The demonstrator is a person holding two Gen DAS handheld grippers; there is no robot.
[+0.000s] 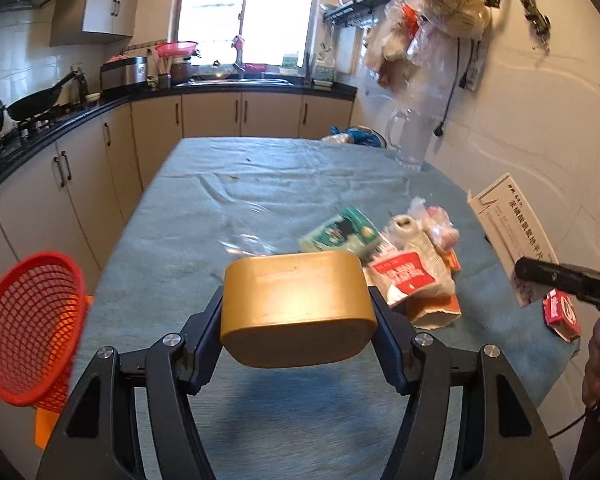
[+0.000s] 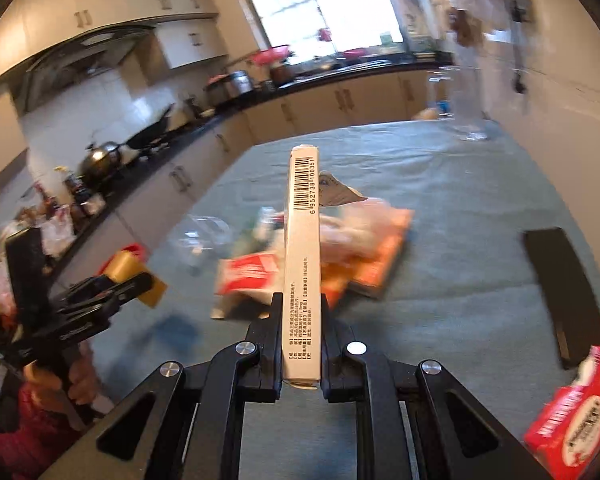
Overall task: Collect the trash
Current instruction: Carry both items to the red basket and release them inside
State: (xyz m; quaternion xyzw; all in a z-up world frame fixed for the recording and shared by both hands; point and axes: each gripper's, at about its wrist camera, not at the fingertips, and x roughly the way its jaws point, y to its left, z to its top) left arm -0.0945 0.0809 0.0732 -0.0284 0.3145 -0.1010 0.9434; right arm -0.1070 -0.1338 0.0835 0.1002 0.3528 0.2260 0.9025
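Observation:
My left gripper (image 1: 298, 322) is shut on a yellow-brown oval container (image 1: 296, 304) held above the blue tablecloth; it also shows in the right wrist view (image 2: 134, 276). My right gripper (image 2: 300, 308) is shut on a thin white box with a barcode (image 2: 303, 248), held edge-up; the same box shows at the right of the left wrist view (image 1: 512, 232). A pile of trash (image 1: 404, 264) lies on the table: a green carton (image 1: 340, 232), red-and-white wrappers, crumpled plastic. It also shows in the right wrist view (image 2: 340, 248).
A red mesh basket (image 1: 30, 328) hangs off the table's left edge. A red packet (image 1: 562, 314) lies at the right edge, also near the right gripper (image 2: 576, 420). A black flat object (image 2: 560, 292) lies on the cloth. A glass pitcher (image 1: 410, 140) stands far right.

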